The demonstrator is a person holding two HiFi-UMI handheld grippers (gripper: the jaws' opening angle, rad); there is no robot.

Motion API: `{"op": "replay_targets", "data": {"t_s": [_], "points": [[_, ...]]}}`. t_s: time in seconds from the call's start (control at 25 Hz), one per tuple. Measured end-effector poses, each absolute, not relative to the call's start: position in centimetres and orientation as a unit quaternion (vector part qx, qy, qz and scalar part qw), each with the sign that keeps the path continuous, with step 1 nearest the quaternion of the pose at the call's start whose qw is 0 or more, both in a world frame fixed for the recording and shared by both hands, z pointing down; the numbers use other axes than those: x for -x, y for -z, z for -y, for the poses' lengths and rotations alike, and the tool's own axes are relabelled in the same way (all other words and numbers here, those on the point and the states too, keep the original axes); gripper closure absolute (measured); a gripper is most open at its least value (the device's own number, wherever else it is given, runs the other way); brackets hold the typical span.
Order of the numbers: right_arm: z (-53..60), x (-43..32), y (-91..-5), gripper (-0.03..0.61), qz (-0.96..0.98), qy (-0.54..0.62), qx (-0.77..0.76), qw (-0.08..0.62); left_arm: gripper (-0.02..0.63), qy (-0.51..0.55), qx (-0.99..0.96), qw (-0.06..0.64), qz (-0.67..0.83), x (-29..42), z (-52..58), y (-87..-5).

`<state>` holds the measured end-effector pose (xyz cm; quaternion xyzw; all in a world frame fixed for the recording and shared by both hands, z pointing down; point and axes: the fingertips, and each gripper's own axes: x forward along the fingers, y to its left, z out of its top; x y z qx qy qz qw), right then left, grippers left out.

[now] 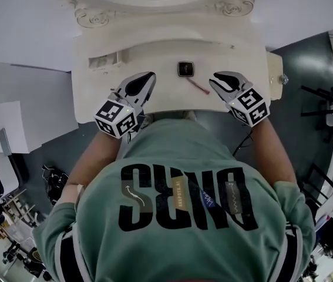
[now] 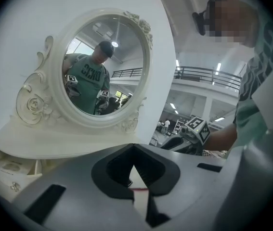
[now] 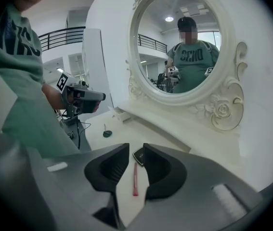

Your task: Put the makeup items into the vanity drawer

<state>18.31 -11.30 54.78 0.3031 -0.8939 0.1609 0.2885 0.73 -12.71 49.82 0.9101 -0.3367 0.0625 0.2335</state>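
Vanity top (image 1: 96,87): cream, painted look, recorded as smooth with a satin sheen. Mirror frame (image 3: 225,107): same cream finish, carved in relief. Mirror glass (image 3: 175,28): glossy, reflective. Compact (image 1: 185,69): black, glossy, edged by a paler rim. Pencil (image 3: 135,179): red, matt. Right gripper (image 3: 136,147): matt grey plastic shell; black inner jaw faces noted as ribbed. Shirt (image 1: 184,151): green cloth, matt.

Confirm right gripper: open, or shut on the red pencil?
Open. The right gripper has its jaws apart; the red pencil lies flat on the vanity top in the gap, touching neither pad.
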Motion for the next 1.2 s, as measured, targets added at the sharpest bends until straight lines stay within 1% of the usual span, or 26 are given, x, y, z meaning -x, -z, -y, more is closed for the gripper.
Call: {"op": "replay_targets", "data": {"t_s": [0.12,0.2,0.44,0.64,0.96,1.0,1.2], "points": [[10.8,-18.2,-56.9,0.457,0.888,-0.172,-0.284,0.319,0.615,-0.078,-0.912,0.236,0.326,-2.0,12.8,-51.1],[10.4,-18.1,-58.6,0.449,0.882,-0.18,-0.269,0.342,0.615,-0.088,-0.913,0.239,0.318,-3.0,12.7,-52.0],[8.7,-17.1,-65.0,0.449,0.858,-0.185,-0.229,0.421,0.615,-0.122,-0.915,0.248,0.294,-5.6,12.0,-55.4],[7.7,-16.8,-69.1,0.449,0.836,-0.189,-0.217,0.467,0.615,-0.145,-0.916,0.254,0.274,-6.9,11.0,-57.4],[7.7,-16.6,-72.8,0.453,0.817,-0.19,-0.213,0.5,0.615,-0.156,-0.917,0.253,0.267,-7.4,10.3,-58.7],[7.7,-16.6,-73.1,0.47,0.817,-0.191,-0.213,0.501,0.615,-0.157,-0.917,0.253,0.266,-7.4,10.2,-58.8],[7.8,-16.9,-73.4,0.485,0.822,-0.211,-0.211,0.484,0.615,-0.157,-0.916,0.256,0.267,-7.2,9.7,-59.1]]}}
